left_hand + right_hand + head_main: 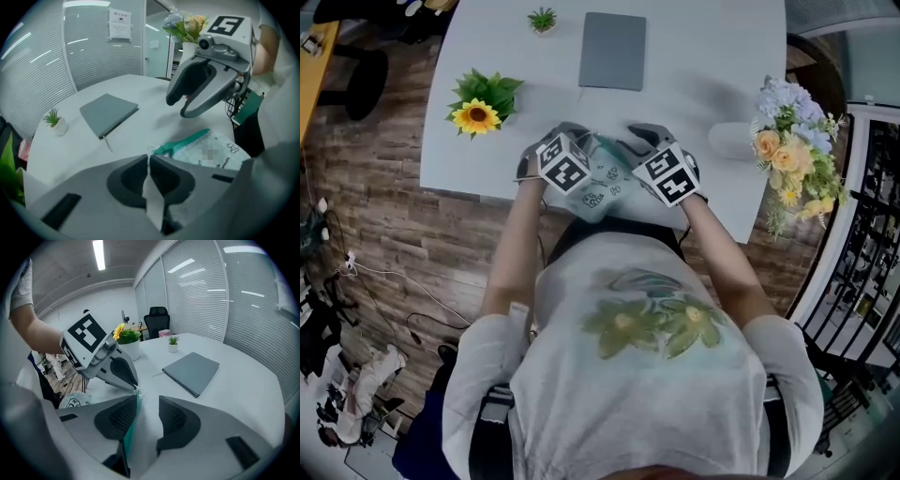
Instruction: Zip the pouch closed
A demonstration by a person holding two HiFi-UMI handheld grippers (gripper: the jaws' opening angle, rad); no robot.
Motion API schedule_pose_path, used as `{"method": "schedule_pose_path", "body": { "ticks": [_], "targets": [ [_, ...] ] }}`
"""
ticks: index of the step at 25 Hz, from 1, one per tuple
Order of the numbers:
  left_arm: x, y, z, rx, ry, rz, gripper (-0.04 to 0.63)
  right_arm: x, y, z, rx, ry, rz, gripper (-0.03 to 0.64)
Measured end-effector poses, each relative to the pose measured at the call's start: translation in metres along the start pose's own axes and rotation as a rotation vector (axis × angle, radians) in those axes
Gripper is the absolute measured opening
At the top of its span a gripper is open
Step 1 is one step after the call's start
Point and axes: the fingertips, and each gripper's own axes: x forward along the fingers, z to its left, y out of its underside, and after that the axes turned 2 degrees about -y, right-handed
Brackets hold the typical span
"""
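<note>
A clear pouch with printed figures and a green zip strip lies at the near edge of the white table. My left gripper is shut on a thin pale corner of the pouch, which runs down between its pads. In the right gripper view, my right gripper stands open; the green zip edge lies against its left pad, with a gap to the other pad. In the head view the left gripper and right gripper sit side by side over the pouch.
A grey notebook lies farther back on the table. A sunflower stands at the left edge, a small potted plant at the back, and a flower bouquet at the right. The person's body presses against the near edge.
</note>
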Motion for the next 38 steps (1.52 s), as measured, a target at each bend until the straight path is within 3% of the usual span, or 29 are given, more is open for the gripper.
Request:
{"method": "schedule_pose_path", "body": {
  "ticks": [7, 17, 26, 31, 38],
  "targets": [
    [0.004, -0.007, -0.002, 0.108, -0.003, 0.021, 0.021, 0.02, 0.014, -0.007, -0.23, -0.038, 0.091, 0.153],
    [0.012, -0.005, -0.003, 0.107, 0.007, 0.045, 0.021, 0.057, 0.029, -0.002, -0.524, -0.114, 0.207, 0.153],
    [0.015, -0.003, -0.004, 0.102, 0.014, 0.062, 0.021, 0.071, 0.02, 0.004, -0.746, -0.167, 0.245, 0.138],
    [0.014, -0.003, -0.003, 0.097, 0.014, 0.066, 0.021, 0.076, 0.024, 0.006, -0.819, -0.227, 0.305, 0.127],
    [0.017, -0.002, -0.002, 0.083, 0.02, 0.069, 0.021, 0.076, 0.031, 0.01, -0.836, -0.26, 0.313, 0.06]
  ]
}}
